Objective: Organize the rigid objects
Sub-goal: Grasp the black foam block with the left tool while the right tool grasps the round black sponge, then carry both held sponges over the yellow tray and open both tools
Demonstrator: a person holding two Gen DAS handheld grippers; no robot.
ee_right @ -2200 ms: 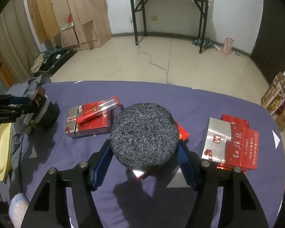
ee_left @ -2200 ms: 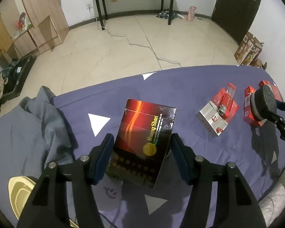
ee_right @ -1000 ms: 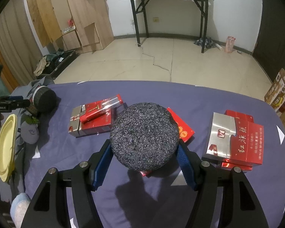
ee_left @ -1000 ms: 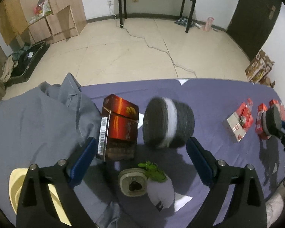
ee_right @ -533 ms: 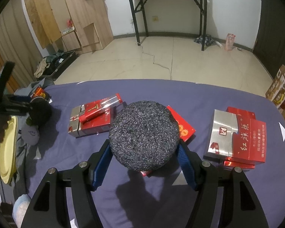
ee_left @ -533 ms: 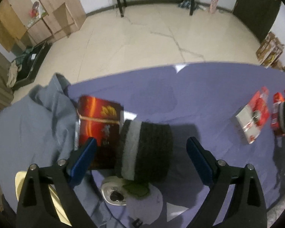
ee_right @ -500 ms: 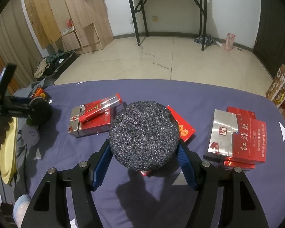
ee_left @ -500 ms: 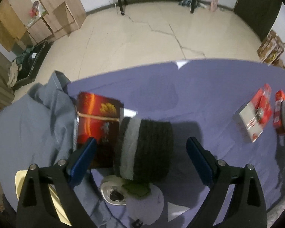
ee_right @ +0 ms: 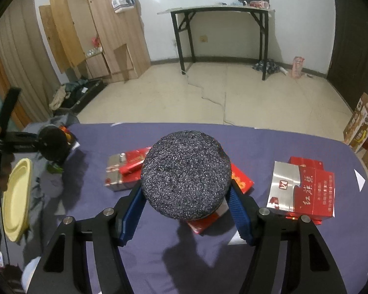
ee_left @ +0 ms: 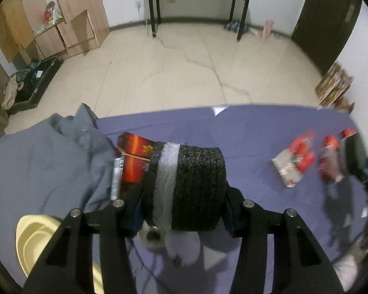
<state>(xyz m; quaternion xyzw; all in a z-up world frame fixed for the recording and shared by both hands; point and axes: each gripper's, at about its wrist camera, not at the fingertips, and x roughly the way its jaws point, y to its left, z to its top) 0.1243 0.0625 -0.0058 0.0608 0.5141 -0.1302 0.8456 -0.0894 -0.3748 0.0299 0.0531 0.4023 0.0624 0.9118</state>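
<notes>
1. The foam roll [ee_left: 186, 186] is speckled black with one pale grey band.
2. The foam disc [ee_right: 186, 180] is black with fine white flecks.
3. The bench cloth [ee_right: 269, 142] is purple with white triangles.
4. The carton [ee_right: 304, 193] is red and silver.
5. The dark box [ee_left: 135, 154] shows an orange-red glow and gold print.
6. The plate [ee_right: 17, 196] is pale yellow.
7. The garment [ee_left: 44, 161] is grey-blue.

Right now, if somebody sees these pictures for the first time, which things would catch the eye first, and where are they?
First come the two dark speckled foam pieces: the round foam disc fills the middle of the right wrist view, clamped in the right gripper above the purple cloth. The banded foam roll sits clamped in the left gripper, whose jaws have just closed on it. Next are the bright red and silver cartons on the cloth at the right.
</notes>
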